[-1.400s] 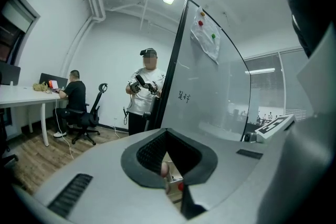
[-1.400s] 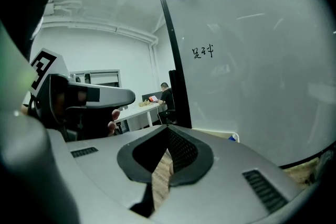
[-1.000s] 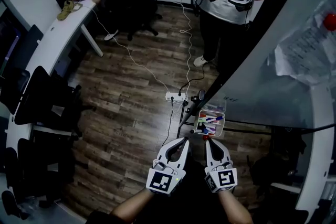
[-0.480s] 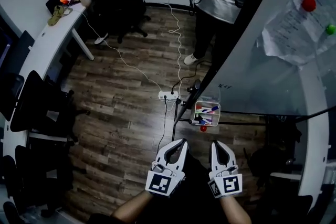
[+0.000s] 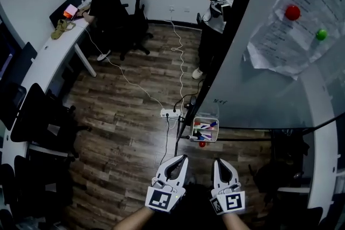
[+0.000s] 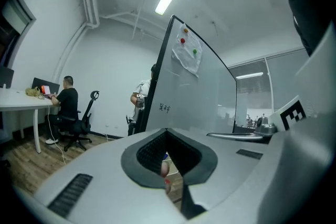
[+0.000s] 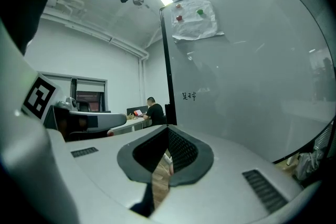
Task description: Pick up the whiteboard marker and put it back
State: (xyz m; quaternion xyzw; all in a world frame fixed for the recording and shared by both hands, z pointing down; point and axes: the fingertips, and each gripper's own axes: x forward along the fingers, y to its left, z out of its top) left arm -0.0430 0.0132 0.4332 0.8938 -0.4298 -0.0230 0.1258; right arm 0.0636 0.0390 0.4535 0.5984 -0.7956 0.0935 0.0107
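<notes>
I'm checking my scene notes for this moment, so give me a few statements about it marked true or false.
1. The left gripper and the right gripper are both shut and empty. True.
2. The marker tray is empty. False: several coloured markers lie in it.
3. Three round magnets sit on paper on the whiteboard. True.
4. The power strip hangs on the whiteboard. False: it lies on the wooden floor, near the whiteboard's foot.
</notes>
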